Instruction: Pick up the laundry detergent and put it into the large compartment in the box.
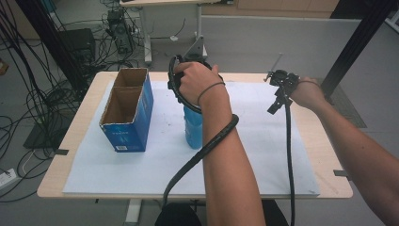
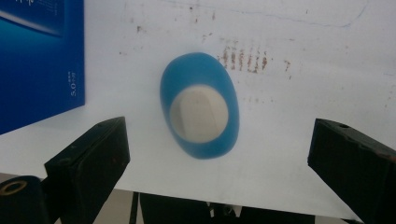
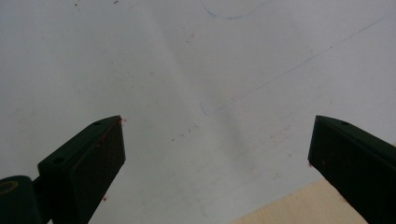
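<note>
At the far left of the table (image 1: pixel 84 141), a blue carton (image 1: pixel 128 110) stands on the white sheet (image 1: pixel 263 155). Its top is open and a divider splits it into two compartments, one near, one far. In my left gripper view the carton's blue side occupies the upper left corner.

Just right of the carton stands the blue cup (image 1: pixel 193 126), upright on the sheet and apart from the carton. My left gripper (image 2: pixel 219 154) is positioned above it, pointing down. The cup's mouth (image 2: pixel 200 114) sits between my two jaws and a little beyond them in that view, pale inside with a blue wall around it. Both jaws are spread wide; neither touches the cup. In the high view my left hand (image 1: pixel 195 80) covers most of the tool, so its height above the rim cannot be judged well from there.

Farther right, my right gripper (image 1: pixel 278 94) is held over the far right part of the sheet, well apart from the cup. Its jaws are likewise spread wide with nothing between them. Its own view looks onto bare sheet, with the table's wooden edge at the lower right.
</note>
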`<control>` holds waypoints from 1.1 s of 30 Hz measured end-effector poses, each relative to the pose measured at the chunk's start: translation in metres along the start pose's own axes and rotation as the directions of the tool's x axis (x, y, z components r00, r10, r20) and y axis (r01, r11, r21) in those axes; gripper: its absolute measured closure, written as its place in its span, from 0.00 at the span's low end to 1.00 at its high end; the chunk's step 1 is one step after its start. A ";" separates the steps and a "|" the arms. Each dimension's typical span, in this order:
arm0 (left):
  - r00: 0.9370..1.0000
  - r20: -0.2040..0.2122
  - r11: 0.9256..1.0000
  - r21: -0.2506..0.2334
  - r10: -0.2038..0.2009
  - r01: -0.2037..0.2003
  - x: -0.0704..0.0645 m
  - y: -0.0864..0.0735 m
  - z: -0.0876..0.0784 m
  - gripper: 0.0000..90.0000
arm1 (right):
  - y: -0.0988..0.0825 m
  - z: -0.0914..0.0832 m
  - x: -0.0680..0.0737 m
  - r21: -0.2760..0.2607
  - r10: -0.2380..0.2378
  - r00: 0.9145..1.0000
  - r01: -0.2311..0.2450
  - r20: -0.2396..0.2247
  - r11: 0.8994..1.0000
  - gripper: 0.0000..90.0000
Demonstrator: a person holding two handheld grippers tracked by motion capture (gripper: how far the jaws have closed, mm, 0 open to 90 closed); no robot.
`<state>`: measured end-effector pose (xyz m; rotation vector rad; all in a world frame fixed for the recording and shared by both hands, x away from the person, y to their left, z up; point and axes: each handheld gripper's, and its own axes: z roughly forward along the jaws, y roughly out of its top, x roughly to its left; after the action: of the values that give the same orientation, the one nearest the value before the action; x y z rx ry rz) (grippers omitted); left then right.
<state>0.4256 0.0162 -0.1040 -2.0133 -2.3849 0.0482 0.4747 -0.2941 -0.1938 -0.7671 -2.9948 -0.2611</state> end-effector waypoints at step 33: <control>0.996 0.019 0.996 -0.008 -0.084 0.084 0.007 0.006 0.045 0.07 | -0.013 0.010 -0.007 -0.002 0.007 1.000 -0.007 -0.002 1.000 0.04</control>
<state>0.4286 0.0239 -0.1490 -1.9214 -2.4826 0.0556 0.4743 -0.3072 -0.2059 -0.7774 -2.9902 -0.2642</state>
